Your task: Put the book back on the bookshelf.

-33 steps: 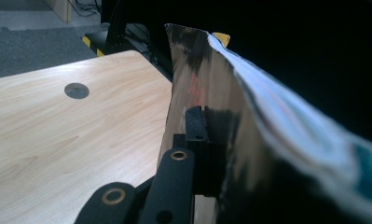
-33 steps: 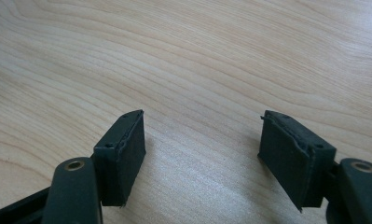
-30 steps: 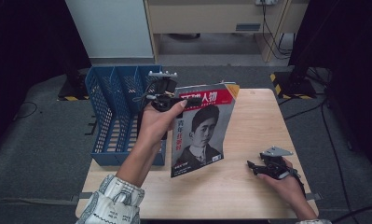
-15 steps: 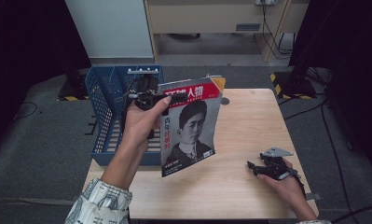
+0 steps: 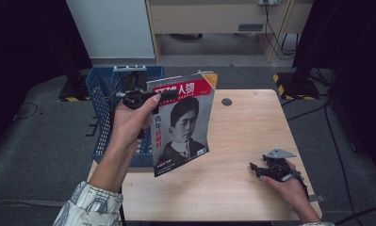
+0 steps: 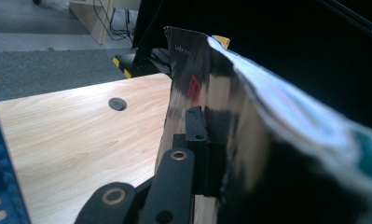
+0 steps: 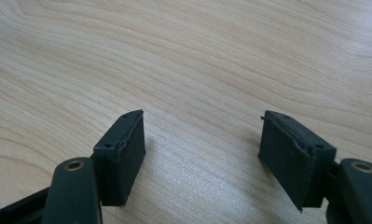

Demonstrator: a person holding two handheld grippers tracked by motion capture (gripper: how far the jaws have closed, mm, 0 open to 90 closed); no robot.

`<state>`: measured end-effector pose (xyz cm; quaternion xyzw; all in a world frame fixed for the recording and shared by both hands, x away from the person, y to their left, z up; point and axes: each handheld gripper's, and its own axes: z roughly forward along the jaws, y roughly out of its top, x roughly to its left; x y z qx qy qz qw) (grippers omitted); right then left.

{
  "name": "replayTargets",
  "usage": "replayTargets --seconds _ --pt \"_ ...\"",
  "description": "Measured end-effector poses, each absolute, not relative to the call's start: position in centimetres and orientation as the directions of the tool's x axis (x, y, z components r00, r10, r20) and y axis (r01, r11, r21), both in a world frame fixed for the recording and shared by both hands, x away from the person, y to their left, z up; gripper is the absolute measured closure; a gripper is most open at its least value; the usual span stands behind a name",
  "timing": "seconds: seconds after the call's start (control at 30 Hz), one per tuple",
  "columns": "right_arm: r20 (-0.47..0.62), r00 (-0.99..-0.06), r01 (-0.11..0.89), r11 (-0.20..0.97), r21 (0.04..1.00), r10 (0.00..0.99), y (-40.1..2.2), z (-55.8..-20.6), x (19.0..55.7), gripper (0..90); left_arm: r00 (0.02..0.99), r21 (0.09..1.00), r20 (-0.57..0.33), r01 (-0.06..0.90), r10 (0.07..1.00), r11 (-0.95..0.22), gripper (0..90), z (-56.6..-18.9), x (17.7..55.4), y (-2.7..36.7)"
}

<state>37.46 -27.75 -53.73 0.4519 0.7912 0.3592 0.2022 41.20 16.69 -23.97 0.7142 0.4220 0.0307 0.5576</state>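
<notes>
Magazine (image 5: 182, 123), clamped in left hand-held gripper (image 5: 158, 96), has lifted toward blue basket (image 5: 101, 117).

High view: desk (image 5: 251, 132) evenly lit from above, surroundings fall to near black at both sides. Soft shadow under my magazine (image 5: 182, 123). My left gripper view: magazine (image 6: 267, 154) too close, blurred, glossy cover throwing white glare; desk sheen behind. My right gripper view: wood grain sharp, faint shadows beside pads (image 7: 123, 156), bright wash at upper right.
</notes>
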Motion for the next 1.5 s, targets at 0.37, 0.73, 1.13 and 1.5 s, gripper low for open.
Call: replayTargets --seconds 0.37,0.73,1.13,1.5 --pt "0.003 -0.511 0.568 0.335 0.751 0.86 -27.8 -53.7 37.5 31.4 0.623 0.826 -0.427 0.563 0.655 0.003 86.5 -23.6 40.6 19.0" --pt "0.002 -0.511 0.568 0.335 0.752 0.86 -27.8 -53.7 37.5 31.4 0.607 0.829 -0.429 0.558 0.669 0.025 86.5 -23.3 40.2 20.8" --pt "0.003 -0.511 0.568 0.335 0.751 0.86 -27.8 -53.7 37.5 31.4 0.589 0.833 -0.423 0.552 0.688 0.04 86.5 -23.0 39.7 22.8" --pt "0.003 -0.51 0.568 0.335 0.752 0.86 -27.8 -53.7 37.5 31.4 0.568 0.833 -0.425 0.551 0.705 0.057 86.5 -22.9 39.5 24.4"
